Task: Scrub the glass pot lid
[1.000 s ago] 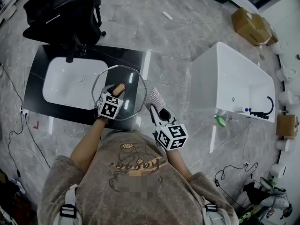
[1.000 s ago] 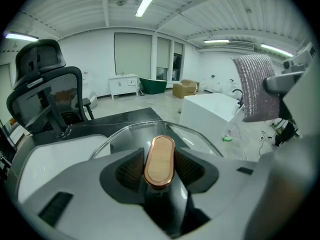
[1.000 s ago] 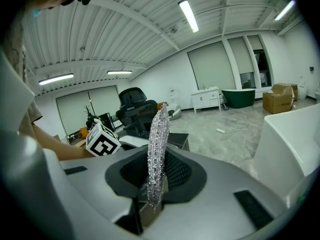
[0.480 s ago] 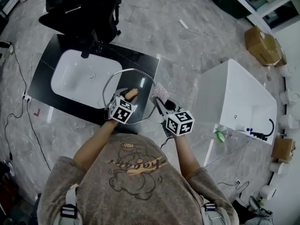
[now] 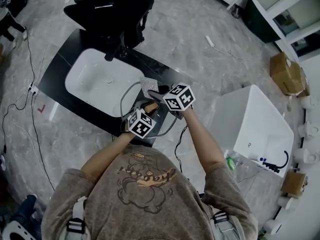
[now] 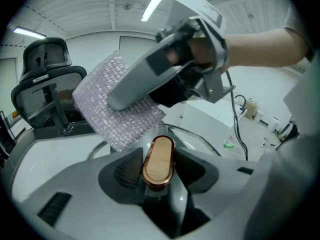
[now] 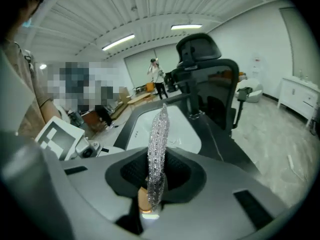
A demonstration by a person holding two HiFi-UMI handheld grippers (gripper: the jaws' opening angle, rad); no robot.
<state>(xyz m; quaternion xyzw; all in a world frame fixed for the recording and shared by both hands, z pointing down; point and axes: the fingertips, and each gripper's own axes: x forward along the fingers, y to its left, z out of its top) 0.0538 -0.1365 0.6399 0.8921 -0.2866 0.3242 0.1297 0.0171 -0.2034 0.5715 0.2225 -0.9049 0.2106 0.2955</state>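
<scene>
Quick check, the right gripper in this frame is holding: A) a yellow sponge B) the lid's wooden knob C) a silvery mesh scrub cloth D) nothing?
C: the right gripper view shows the silvery mesh cloth pinched edge-on in the right gripper, while the wooden lid knob sits in the left gripper.

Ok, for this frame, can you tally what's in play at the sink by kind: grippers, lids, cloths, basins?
Grippers: 2, the left gripper and the right gripper
glass pot lid: 1
scrub cloth: 1
sink basin: 1
Total: 5
</scene>
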